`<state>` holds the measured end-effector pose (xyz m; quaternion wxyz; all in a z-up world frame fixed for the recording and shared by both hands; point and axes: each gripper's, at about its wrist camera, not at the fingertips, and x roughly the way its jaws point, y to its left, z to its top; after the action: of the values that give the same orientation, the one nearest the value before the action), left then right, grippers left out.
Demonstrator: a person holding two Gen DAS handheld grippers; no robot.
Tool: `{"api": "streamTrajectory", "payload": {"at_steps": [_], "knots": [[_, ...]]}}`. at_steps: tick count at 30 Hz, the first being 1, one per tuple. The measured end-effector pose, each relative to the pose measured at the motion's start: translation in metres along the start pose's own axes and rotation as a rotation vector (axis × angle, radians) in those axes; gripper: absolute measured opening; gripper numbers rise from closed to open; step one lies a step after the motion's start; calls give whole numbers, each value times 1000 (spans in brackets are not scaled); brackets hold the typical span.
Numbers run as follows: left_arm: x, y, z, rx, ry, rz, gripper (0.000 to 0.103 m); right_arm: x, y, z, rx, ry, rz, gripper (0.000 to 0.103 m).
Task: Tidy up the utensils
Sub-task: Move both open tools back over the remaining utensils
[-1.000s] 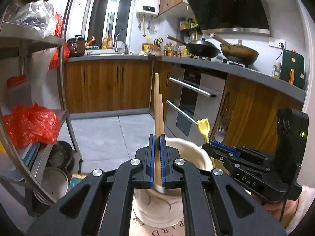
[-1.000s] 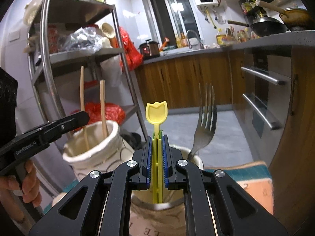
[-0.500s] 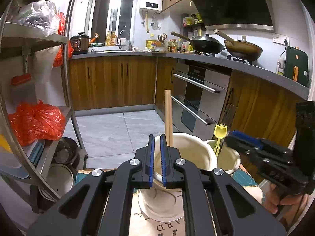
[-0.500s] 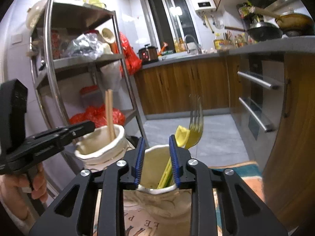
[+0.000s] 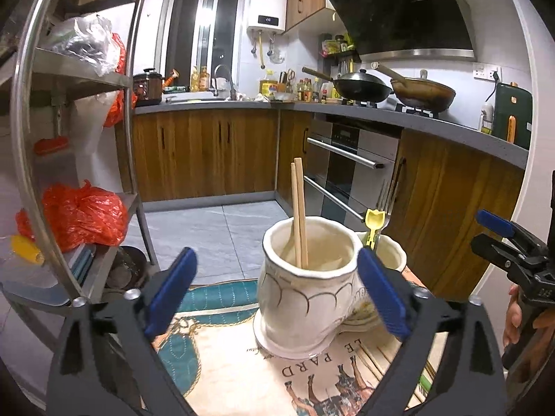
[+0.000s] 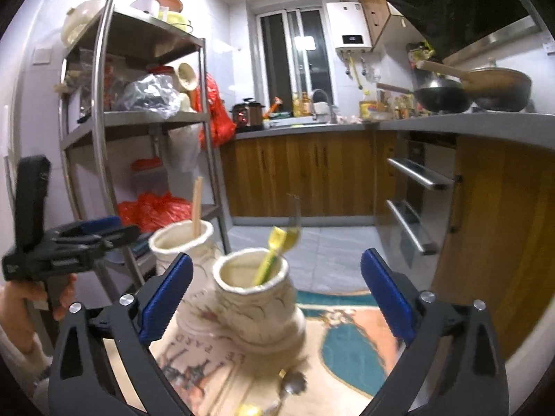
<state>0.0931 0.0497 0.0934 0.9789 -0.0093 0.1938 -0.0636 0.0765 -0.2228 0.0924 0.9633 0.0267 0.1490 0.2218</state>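
Two cream ceramic holders stand on a printed cloth. The larger holder (image 5: 307,287) holds a pair of wooden chopsticks (image 5: 298,208). The smaller holder (image 6: 256,298) holds a yellow utensil (image 6: 272,256) and a metal fork (image 6: 295,222). My left gripper (image 5: 277,291) is open and empty, its jaws wide on either side of the larger holder. My right gripper (image 6: 277,298) is open and empty, its jaws wide around the smaller holder. The right gripper also shows in the left wrist view (image 5: 503,246), and the left gripper in the right wrist view (image 6: 93,235).
A printed cloth (image 5: 242,371) covers the table. Loose chopsticks (image 5: 374,360) lie on it to the right of the larger holder, and a metal spoon (image 6: 293,383) lies in front of the smaller holder. A steel shelf rack (image 5: 69,180) stands at the left, kitchen cabinets (image 5: 451,215) at the right.
Both grippers have opened wide and pulled back. The left let go of the chopsticks, which stand in the larger holder. The right let go of the yellow utensil, which leans in the smaller holder.
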Motion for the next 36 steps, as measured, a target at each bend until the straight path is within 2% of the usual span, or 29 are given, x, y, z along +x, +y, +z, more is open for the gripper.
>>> {"api": "streamTrajectory", "payload": {"at_steps": [5, 14, 20, 26, 36], "knots": [[-16, -2, -5, 12, 0, 3, 97, -11, -12, -7, 2, 51, -90, 98], [-33, -10, -31, 35, 58, -10, 97, -32, -31, -24, 40, 122, -131, 98], [-25, -18, -56, -5, 154, -44, 97, -33, -33, -40, 40, 177, -144, 98], [-13, -40, -80, 53, 230, -40, 97, -32, -33, -53, 23, 220, -144, 98], [8, -70, -107, 54, 356, -72, 97, -22, -28, -75, -3, 302, -143, 98]]}}
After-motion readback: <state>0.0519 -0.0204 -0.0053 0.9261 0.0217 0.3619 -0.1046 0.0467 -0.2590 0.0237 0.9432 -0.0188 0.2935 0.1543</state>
